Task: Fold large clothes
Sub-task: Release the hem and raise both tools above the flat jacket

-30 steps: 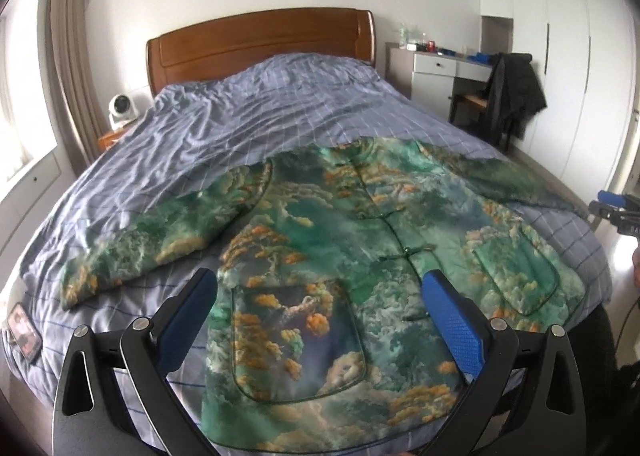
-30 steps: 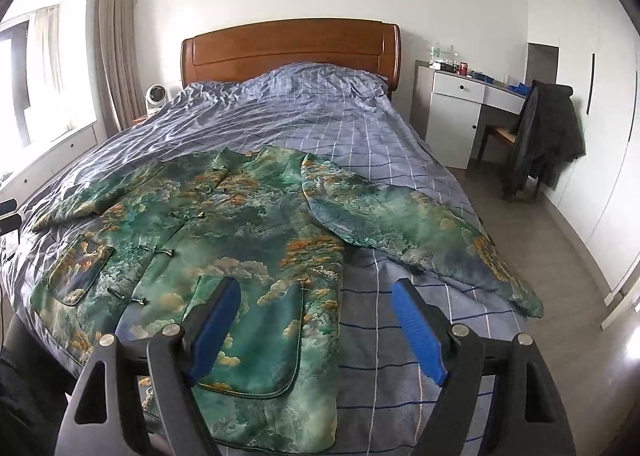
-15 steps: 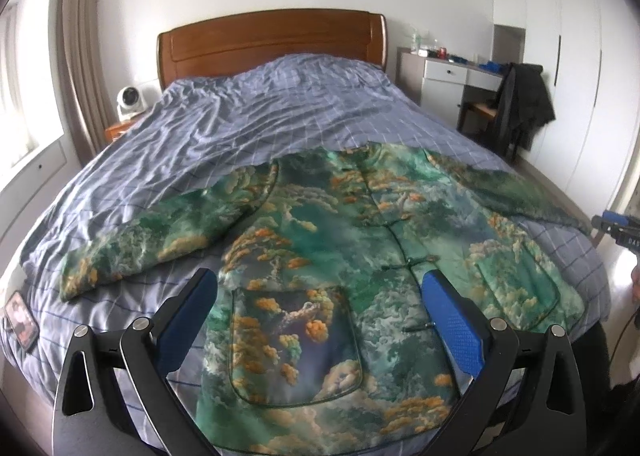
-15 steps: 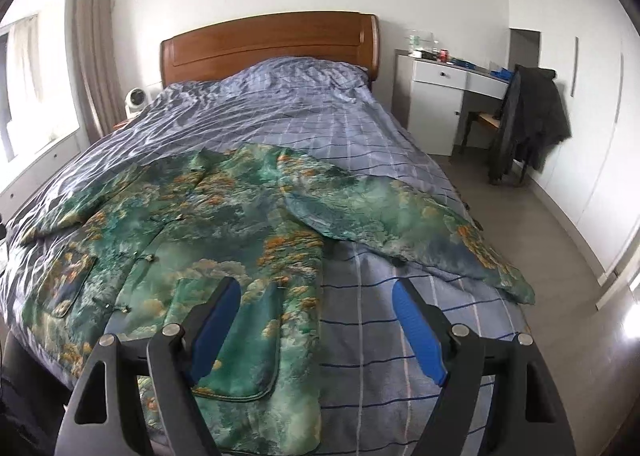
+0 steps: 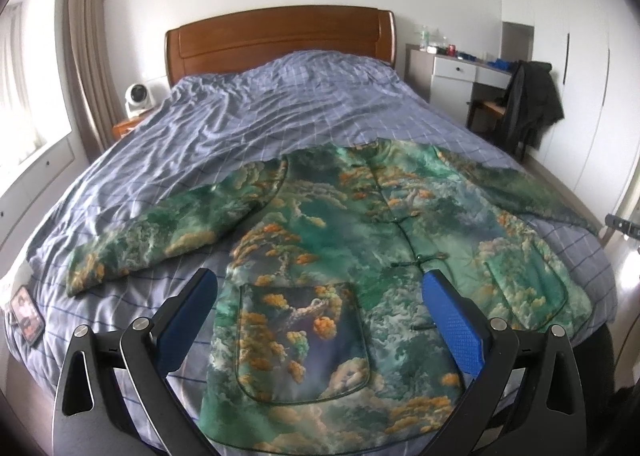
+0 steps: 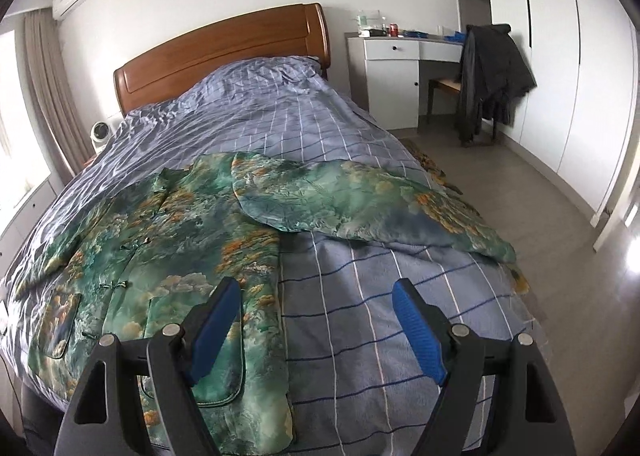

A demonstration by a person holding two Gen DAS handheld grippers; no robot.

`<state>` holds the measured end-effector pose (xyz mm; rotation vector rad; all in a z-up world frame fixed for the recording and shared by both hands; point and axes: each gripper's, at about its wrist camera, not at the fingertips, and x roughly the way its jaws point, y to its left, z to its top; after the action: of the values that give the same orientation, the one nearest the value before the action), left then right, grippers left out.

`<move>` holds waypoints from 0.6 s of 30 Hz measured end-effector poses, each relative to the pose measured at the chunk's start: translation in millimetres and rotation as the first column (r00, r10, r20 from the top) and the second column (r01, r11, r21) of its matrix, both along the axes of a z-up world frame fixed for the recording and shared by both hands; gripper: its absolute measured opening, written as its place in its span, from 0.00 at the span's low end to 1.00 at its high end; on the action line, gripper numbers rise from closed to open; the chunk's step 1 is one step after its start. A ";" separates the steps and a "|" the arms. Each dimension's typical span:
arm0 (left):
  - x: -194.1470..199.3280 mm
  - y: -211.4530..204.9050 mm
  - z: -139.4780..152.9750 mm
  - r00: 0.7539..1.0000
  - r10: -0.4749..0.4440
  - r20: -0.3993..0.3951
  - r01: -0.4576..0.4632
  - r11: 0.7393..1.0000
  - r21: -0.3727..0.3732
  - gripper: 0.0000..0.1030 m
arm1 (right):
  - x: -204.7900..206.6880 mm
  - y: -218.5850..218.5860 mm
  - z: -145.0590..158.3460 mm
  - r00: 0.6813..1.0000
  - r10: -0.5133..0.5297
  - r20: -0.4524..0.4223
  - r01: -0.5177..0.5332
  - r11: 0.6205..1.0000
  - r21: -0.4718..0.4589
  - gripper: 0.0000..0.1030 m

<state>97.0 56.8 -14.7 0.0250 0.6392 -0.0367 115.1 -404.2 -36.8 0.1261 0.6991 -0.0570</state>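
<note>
Claw status: your left claw and right claw both gape, empty, above the green-and-orange printed padded jacket, spread flat, sleeves out, on the blue checked bed, ready for folding, in my judgement

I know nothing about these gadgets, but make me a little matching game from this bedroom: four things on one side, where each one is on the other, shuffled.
Things:
1. green printed jacket
2. dark coat
3. small white fan
4. red can

Places:
A. on the white desk
B. draped over the chair
C. spread flat on the blue checked bedcover
D. beside the wooden headboard, near the curtain

Pairs: 1-C, 2-B, 3-D, 4-A
</note>
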 end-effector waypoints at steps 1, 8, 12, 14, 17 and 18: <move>-0.4 -0.3 -0.2 1.000 0.000 0.001 0.000 1.000 0.002 0.99 | 0.4 0.0 -1.2 1.000 -0.003 -0.004 0.003 1.000 0.004 0.78; -1.0 -0.9 -2.5 1.000 0.001 0.002 -0.001 1.000 0.016 0.99 | 1.0 0.8 -4.4 1.000 -0.001 -0.012 0.001 1.000 0.014 0.78; -2.0 -0.5 -3.5 1.000 0.003 0.003 -0.003 1.000 0.018 0.99 | 1.2 1.9 -6.0 1.000 0.002 -0.016 -0.002 1.000 0.015 0.78; -3.0 0.9 -3.9 1.000 0.007 0.008 -0.007 1.000 0.017 0.99 | 2.9 -0.3 -7.6 1.000 -0.008 -0.023 0.009 1.000 0.015 0.78; -4.4 4.4 -5.8 1.000 0.014 0.008 -0.014 1.000 0.013 0.99 | 8.4 -15.7 -8.3 0.999 -0.047 -0.020 0.048 0.998 0.046 0.78; -4.6 5.1 -6.4 1.000 0.015 0.006 -0.015 1.000 0.013 0.99 | 9.9 -24.0 -8.5 0.997 -0.071 -0.015 0.071 0.996 0.048 0.78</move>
<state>92.4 61.9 -21.1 0.0326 0.6336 -0.0176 125.0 -428.3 -45.2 0.1968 0.7094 -0.1092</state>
